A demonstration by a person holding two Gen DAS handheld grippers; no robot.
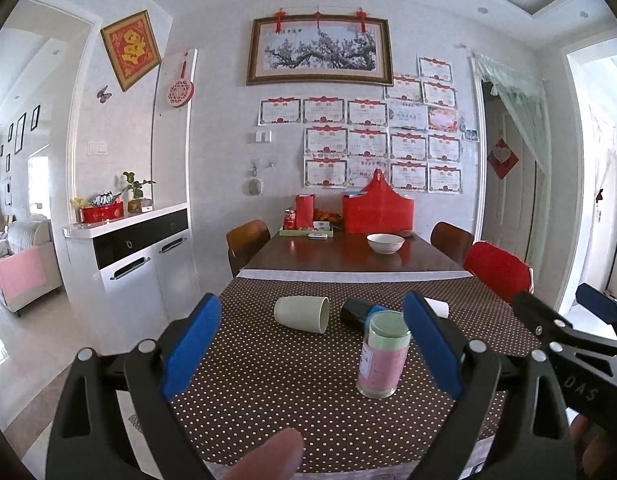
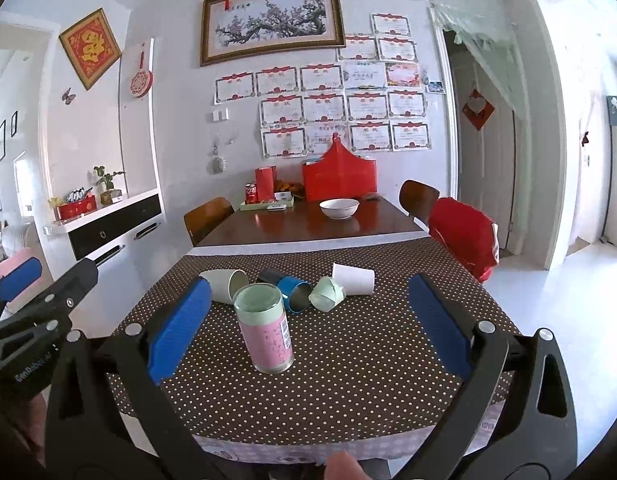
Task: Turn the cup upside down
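A glass cup with a pink and green label (image 1: pixel 382 354) (image 2: pixel 265 328) stands on the dotted tablecloth (image 1: pixel 288 380) (image 2: pixel 348 360), base up as far as I can tell. My left gripper (image 1: pixel 312 348) is open and empty, held above the near table edge, the cup near its right finger. My right gripper (image 2: pixel 308 324) is open and empty, the cup between its fingers but farther out. A beige cup (image 1: pixel 302 314) (image 2: pixel 224 285) lies on its side behind. Each gripper shows in the other's view, the right one (image 1: pixel 568 320) and the left one (image 2: pixel 40 292).
Behind the glass cup lie a black cup (image 1: pixel 354 311) (image 2: pixel 268 276), a blue cup (image 2: pixel 294 294), a pale green cup (image 2: pixel 326 294) and a white paper cup (image 2: pixel 353 278). A white bowl (image 1: pixel 385 243) (image 2: pixel 339 208) sits farther back. Chairs flank the table.
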